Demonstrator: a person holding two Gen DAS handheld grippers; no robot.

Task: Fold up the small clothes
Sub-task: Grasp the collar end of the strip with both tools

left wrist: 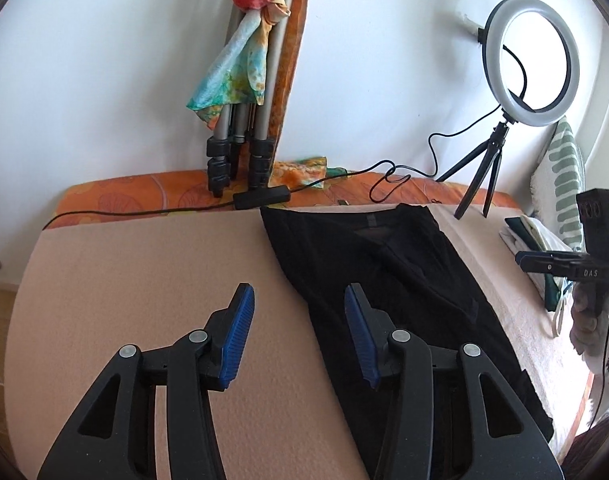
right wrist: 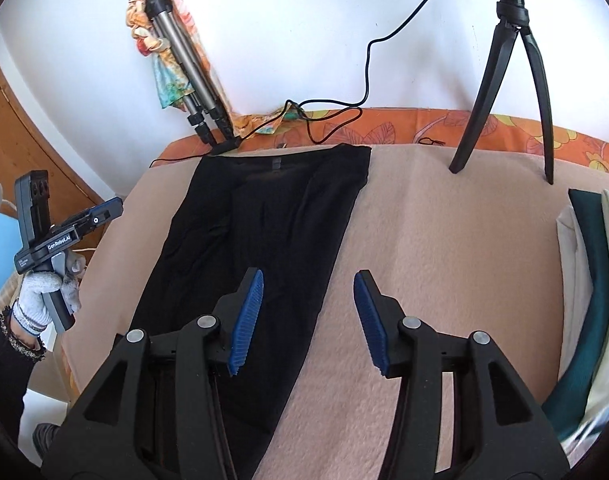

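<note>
So both tongs are released, jaws spread wide w/ nothing between the blue pads. Left gripper (left wrist: 298, 320) hangs above the pink blanket (left wrist: 144, 280), its right finger over the near-left edge of the black garment (left wrist: 384, 280); the garment stretches ahead and to the right of it, laid flat, top hem at the far end next to the orange mattress edge (left wrist: 124, 196). Right gripper (right wrist: 308, 308) hovers w/ its left pad (right wrist: 248, 312) over the garment's right edge, right pad over bare blanket. Ahead-right of it stands a small black tripod (right wrist: 504, 80); far right lies a stack of folded cloth (right wrist: 592, 280), teal and white. A ring light (left wrist: 532, 64) tops that tripod in the left view. Gloved hand (right wrist: 44, 296) grips the left tool's handle.
</note>
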